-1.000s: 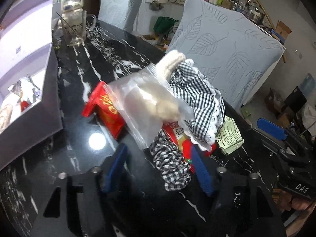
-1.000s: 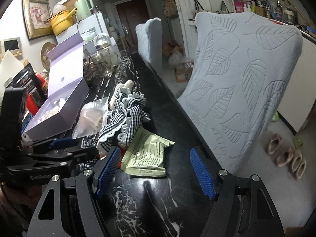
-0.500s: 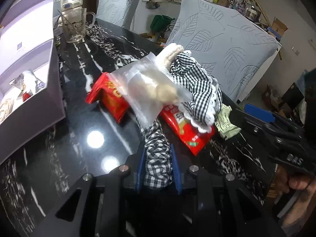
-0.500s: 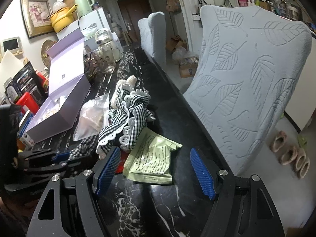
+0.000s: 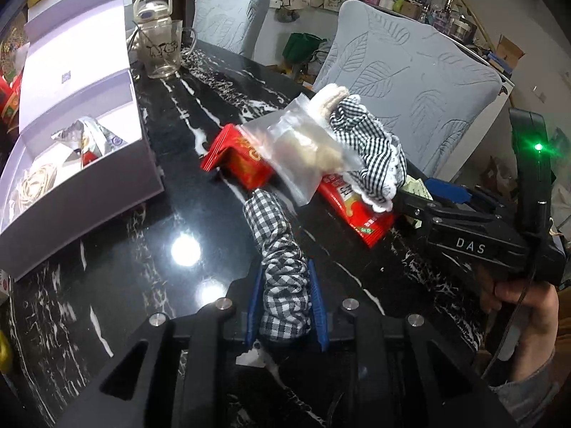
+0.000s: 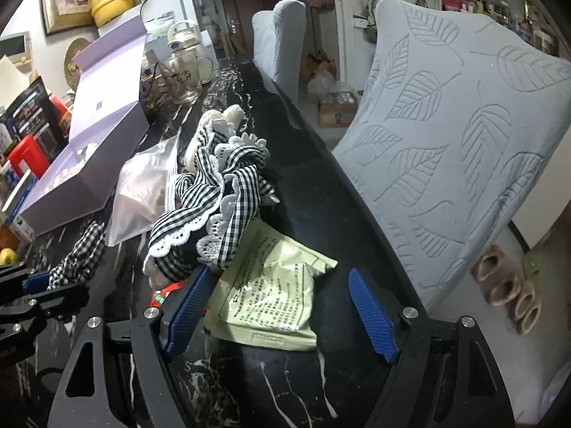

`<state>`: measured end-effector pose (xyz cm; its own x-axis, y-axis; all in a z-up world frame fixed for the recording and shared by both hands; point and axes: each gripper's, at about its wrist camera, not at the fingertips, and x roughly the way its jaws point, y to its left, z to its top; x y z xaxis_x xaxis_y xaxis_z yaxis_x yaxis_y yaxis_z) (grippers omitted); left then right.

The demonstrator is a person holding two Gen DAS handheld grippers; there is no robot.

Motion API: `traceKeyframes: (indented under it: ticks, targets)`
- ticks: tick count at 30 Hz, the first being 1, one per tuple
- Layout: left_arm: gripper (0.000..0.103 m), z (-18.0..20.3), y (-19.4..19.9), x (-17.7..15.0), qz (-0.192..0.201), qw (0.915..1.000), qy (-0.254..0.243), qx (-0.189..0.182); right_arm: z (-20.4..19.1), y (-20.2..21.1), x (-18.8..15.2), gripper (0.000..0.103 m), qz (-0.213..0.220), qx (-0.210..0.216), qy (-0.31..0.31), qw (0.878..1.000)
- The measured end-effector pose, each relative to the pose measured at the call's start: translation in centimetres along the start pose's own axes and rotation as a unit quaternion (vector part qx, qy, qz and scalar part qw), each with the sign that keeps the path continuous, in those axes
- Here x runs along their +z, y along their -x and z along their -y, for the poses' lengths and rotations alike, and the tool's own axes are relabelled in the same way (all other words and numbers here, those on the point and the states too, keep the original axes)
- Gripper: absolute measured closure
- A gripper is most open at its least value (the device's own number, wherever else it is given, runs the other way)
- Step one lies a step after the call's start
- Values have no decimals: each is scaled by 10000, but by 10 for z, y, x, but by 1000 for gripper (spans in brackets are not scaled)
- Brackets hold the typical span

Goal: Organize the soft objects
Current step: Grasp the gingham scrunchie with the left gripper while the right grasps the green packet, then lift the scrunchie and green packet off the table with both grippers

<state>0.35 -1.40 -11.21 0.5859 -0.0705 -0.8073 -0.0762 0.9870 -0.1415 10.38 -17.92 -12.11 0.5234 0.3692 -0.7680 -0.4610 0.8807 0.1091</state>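
My left gripper (image 5: 286, 305) is shut on a black-and-white checked scrunchie (image 5: 282, 249), which stretches from the pile toward me; it also shows in the right wrist view (image 6: 76, 262). The pile holds a checked lace-trimmed cloth (image 5: 371, 153) (image 6: 217, 199), a clear zip bag (image 5: 303, 149) (image 6: 142, 196), a cream knitted piece (image 5: 330, 98) and red snack packets (image 5: 242, 158). My right gripper (image 6: 280, 310) is open around a pale green packet (image 6: 271, 292) at the table's near edge, beside the cloth.
An open lilac box (image 5: 82, 164) (image 6: 89, 164) with items inside stands left of the pile. A glass jug (image 5: 158, 50) stands behind it. Leaf-patterned grey chairs (image 5: 410, 82) (image 6: 456, 149) line the black marble table (image 5: 117, 278).
My left gripper closed on the checked scrunchie and has pulled it back out of the pile. My right gripper moved forward around the green packet.
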Motion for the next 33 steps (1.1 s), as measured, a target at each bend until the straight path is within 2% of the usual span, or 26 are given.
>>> traceKeyframes:
  ticks: [1,3,5,8,12,19,21,22,24,26,33]
  targets:
    - [79,-2,-2,0,-24,10000,10,0,0,-1,0,24,-1,-19,17,10000]
    - [79,-3,-5,0,-93,9999,37,-6,-2,-1,0,30,6,-33,74,10000]
    - [79,-5,-10,0,-180,9998,69,-4,-4,0,-1,46,10,-140,171,9998]
    - [79,-9,-13,-3,-229,9996,171,-52,-2,2,-2,59,5,-168,175,9997]
    - [79,-9,-15,-2,-240,9996,116,-11,1,9,-8,61,-2,-147,181,9997]
    - [79,-7,-18,3,-222,9997,21,56,0,30,-28,61,-193,5,193,9996]
    - [79,-6,-20,5,-202,9997,-28,102,-2,36,-34,56,-248,9,212,9995]
    - [79,-6,-22,6,-193,9997,-55,123,-4,37,-36,54,-268,2,207,9994]
    - [78,-4,-23,6,-167,9996,-146,193,-5,39,-39,34,-295,19,121,9995]
    - [78,-3,-23,6,-161,9993,-203,251,-4,38,-39,29,-280,90,31,9996]
    - [78,-2,-27,14,-169,9990,-238,337,-14,32,-35,29,-258,-55,135,9996]
